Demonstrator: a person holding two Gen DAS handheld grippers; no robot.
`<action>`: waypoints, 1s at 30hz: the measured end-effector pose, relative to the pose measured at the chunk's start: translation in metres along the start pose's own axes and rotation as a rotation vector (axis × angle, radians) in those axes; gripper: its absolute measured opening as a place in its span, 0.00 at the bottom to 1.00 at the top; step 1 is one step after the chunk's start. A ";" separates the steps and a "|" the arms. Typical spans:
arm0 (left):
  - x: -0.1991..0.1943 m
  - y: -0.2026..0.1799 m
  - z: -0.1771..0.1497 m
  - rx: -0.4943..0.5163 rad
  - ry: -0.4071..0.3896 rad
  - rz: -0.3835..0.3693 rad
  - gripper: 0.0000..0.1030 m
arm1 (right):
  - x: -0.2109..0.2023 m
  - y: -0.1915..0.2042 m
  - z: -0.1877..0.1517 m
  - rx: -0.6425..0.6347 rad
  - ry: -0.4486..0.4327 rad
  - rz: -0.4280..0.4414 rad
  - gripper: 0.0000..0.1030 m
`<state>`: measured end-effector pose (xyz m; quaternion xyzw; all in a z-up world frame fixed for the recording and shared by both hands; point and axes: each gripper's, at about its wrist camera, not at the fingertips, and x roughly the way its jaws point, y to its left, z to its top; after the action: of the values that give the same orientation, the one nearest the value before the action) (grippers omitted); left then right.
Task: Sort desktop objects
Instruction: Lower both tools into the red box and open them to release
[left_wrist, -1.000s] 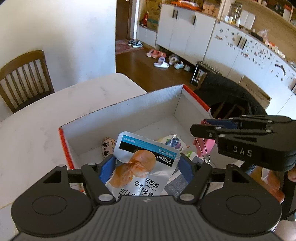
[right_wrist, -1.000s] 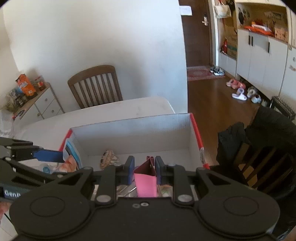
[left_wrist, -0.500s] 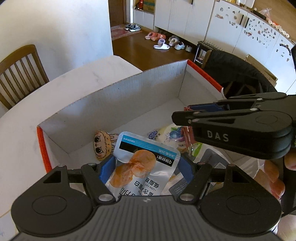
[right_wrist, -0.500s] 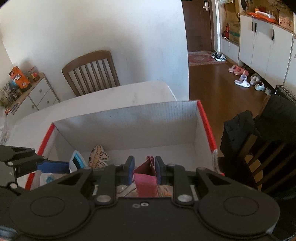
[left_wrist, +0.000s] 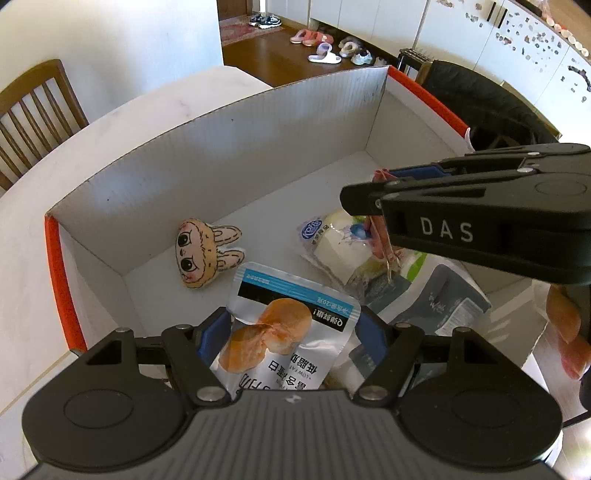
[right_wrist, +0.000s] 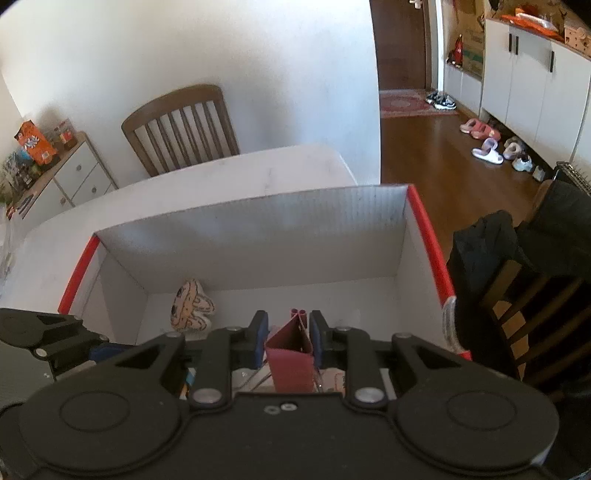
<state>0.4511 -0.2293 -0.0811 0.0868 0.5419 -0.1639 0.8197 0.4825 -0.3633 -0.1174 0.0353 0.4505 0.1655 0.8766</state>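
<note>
We hold both grippers over the white box (left_wrist: 229, 147) on the tabletop (left_wrist: 155, 107). Our left gripper (left_wrist: 291, 336) is closed on a silver snack pouch (left_wrist: 288, 332), which stands between its fingers above the box floor. Our right gripper (right_wrist: 284, 332) pinches a pink folded card (right_wrist: 290, 363). Ahead of the left gripper, a plush head (left_wrist: 205, 253) lies inside the box, with wrapped snacks (left_wrist: 343, 247) below the right gripper.

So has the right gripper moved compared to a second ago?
Yes. The right gripper, shut on the pink pouch, has advanced toward the box's far wall, now sitting over the box interior.
</note>
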 end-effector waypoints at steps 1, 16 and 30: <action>0.000 0.001 0.001 -0.009 0.001 -0.004 0.72 | 0.001 0.000 0.000 -0.002 0.003 -0.006 0.23; -0.022 0.004 -0.003 -0.073 -0.051 -0.038 0.76 | -0.015 -0.004 -0.006 0.008 -0.021 -0.014 0.55; -0.068 0.005 -0.017 -0.097 -0.183 -0.054 0.76 | -0.066 0.012 -0.013 -0.038 -0.087 0.037 0.66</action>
<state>0.4138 -0.2074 -0.0252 0.0172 0.4742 -0.1669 0.8643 0.4330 -0.3744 -0.0714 0.0340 0.4080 0.1885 0.8927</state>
